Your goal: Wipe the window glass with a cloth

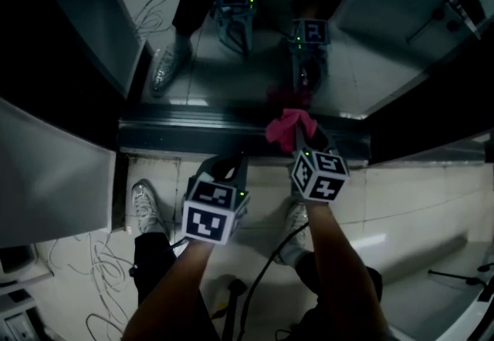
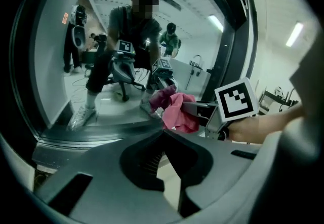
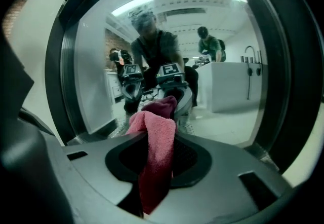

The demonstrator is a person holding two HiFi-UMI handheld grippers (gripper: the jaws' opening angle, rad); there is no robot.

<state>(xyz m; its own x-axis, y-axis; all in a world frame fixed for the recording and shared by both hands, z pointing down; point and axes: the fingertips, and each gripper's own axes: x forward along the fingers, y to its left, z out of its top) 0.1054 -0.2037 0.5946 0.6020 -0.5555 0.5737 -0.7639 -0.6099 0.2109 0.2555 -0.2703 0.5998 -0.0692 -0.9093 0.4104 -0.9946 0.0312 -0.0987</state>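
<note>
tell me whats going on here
A person stands at a window with a gripper in each hand. The right gripper has its jaws shut on a pink cloth, and the cloth's bunched end seems to press against the glass low down, just above the frame. The left gripper holds nothing; its jaws are together and it hangs beside the right one, short of the glass. The person's reflection shows in the pane.
</note>
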